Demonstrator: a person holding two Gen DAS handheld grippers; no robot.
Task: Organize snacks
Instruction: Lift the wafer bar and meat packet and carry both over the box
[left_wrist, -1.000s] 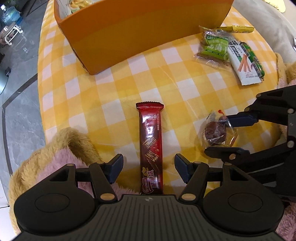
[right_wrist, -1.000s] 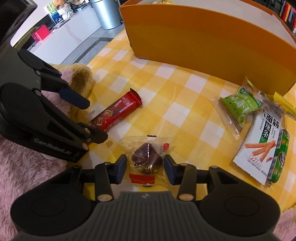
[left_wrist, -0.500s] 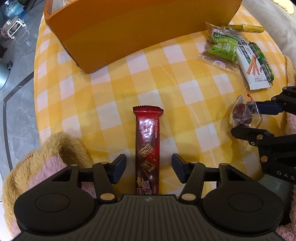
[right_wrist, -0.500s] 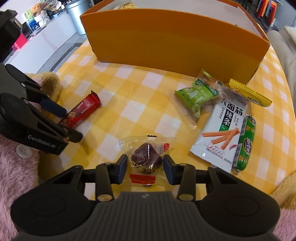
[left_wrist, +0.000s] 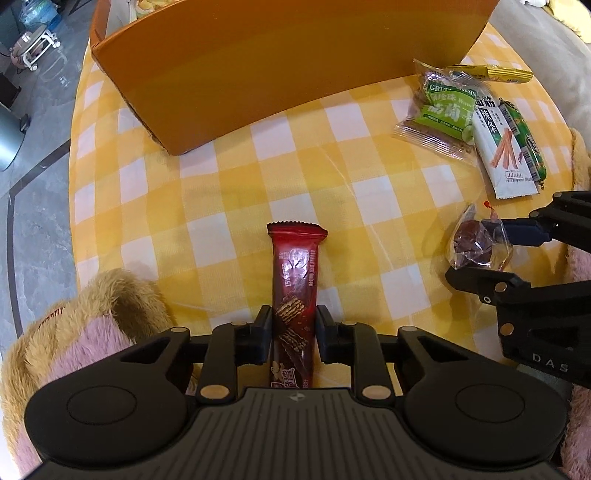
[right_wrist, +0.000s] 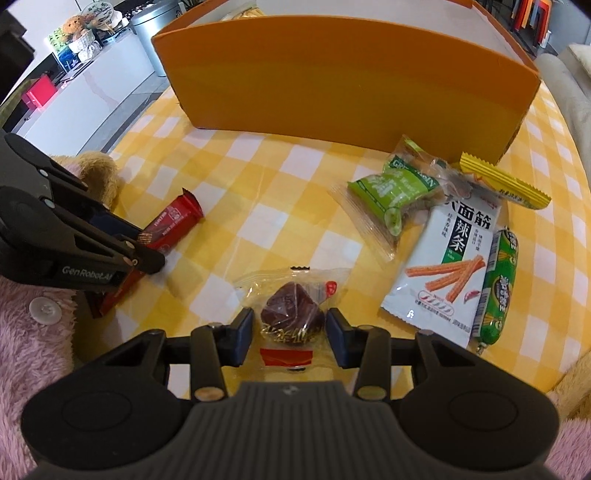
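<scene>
Between left fingers (left_wrist: 263, 334) now pinched tight, red wafer bar (left_wrist: 294, 295).

Orange box (left_wrist: 280, 70) cut off by the top edge, contents mostly hidden behind its wall. Near end of red wafer bar (left_wrist: 294, 280) hidden under gripper body. Beside the box, green packet (right_wrist: 397, 192) print too small to read.

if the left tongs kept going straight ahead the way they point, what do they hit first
Probably the orange box. The left tongs, shut on the red wafer bar, point across bare checked tablecloth toward its near wall. Nothing else lies in that line, though depth is hard to judge.
</scene>
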